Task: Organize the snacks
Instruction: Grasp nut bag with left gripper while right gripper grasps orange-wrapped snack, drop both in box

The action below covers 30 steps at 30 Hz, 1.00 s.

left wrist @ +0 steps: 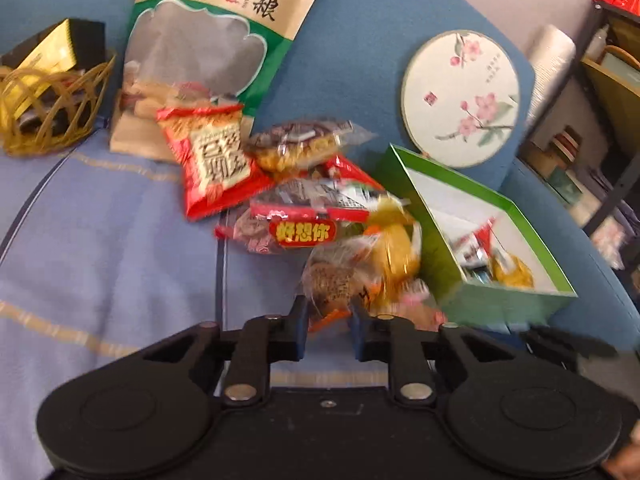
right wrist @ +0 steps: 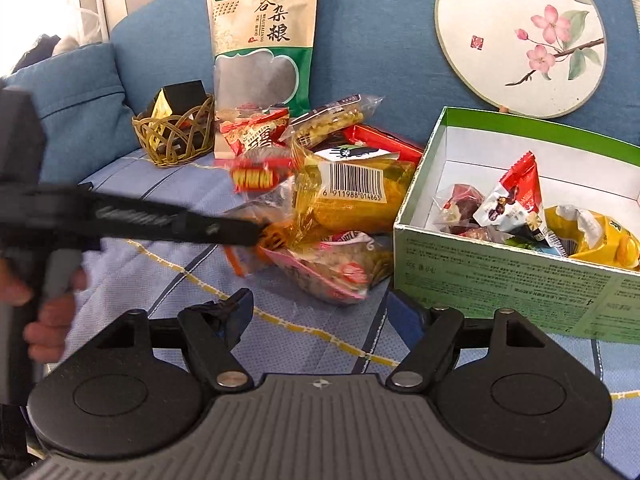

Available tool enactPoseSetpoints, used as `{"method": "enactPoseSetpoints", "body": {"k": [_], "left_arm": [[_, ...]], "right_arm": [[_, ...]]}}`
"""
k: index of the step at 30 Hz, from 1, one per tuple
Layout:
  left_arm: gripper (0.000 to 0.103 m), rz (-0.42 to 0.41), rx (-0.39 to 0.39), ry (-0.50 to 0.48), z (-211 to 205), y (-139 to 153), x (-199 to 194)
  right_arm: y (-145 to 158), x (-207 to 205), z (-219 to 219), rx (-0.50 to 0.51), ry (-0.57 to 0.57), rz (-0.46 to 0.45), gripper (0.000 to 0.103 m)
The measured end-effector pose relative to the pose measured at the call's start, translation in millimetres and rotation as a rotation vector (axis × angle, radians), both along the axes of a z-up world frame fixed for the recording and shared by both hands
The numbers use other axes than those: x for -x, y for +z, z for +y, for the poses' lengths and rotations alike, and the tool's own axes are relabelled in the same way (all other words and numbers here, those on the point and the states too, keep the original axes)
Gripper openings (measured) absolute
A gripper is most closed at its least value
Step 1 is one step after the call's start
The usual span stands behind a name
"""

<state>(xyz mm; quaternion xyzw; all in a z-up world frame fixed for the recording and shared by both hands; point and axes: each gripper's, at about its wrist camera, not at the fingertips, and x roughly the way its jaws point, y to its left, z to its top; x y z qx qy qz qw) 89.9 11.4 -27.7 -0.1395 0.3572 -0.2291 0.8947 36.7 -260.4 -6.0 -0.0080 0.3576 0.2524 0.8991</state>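
Left gripper fingers closing around clear orange-edged snack packet; contact unclear, risking slippage. Right gripper hanging spread and empty over blue striped sofa cover. Loose wrapped snack pile crowding beside green cardboard box, threatening to drag neighbours.
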Motion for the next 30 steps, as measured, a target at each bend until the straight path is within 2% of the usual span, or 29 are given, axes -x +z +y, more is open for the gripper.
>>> {"method": "enactPoseSetpoints", "body": {"k": [3,5,6,7,8,12,15,19,25,30], "left_arm": [[0.067,0.009,-0.01,-0.012,8.3,-1.1,19.6],[0.073,0.002,0.003,-0.028,12.0,1.4,28.5],[0.081,-0.004,0.01,-0.027,13.3,4.0,31.7],[0.097,-0.014,0.017,-0.03,14.4,7.5,34.1],[0.103,-0.022,0.026,-0.033,16.0,11.4,35.8],[0.103,-0.045,0.056,0.016,23.9,21.2,32.8],[0.103,-0.037,0.056,0.039,27.0,22.5,25.3],[0.103,-0.025,0.058,0.016,27.0,21.3,27.9],[0.103,0.0,0.037,-0.039,24.2,14.7,35.4],[0.103,0.085,0.091,-0.043,21.8,-0.8,19.3]], "right_arm": [[0.1,2.8,4.4,0.004,0.023,-0.005,0.103],[0.0,4.1,6.6,-0.002,0.046,0.001,0.103],[0.0,4.2,7.4,-0.007,0.055,0.011,0.103],[0.4,5.1,8.3,-0.009,0.067,0.016,0.103],[1.1,6.6,10.2,-0.006,0.081,0.013,0.103],[6.1,12.7,15.4,-0.012,0.108,0.007,0.103],[13.2,21.2,18.4,-0.027,0.119,-0.034,0.103],[15.7,28.7,27.5,-0.06,0.187,-0.068,0.103],[2.4,26.7,39.5,-0.009,0.213,-0.011,0.103],[-9.3,23.1,41.6,0.007,0.198,0.013,0.103]]}}
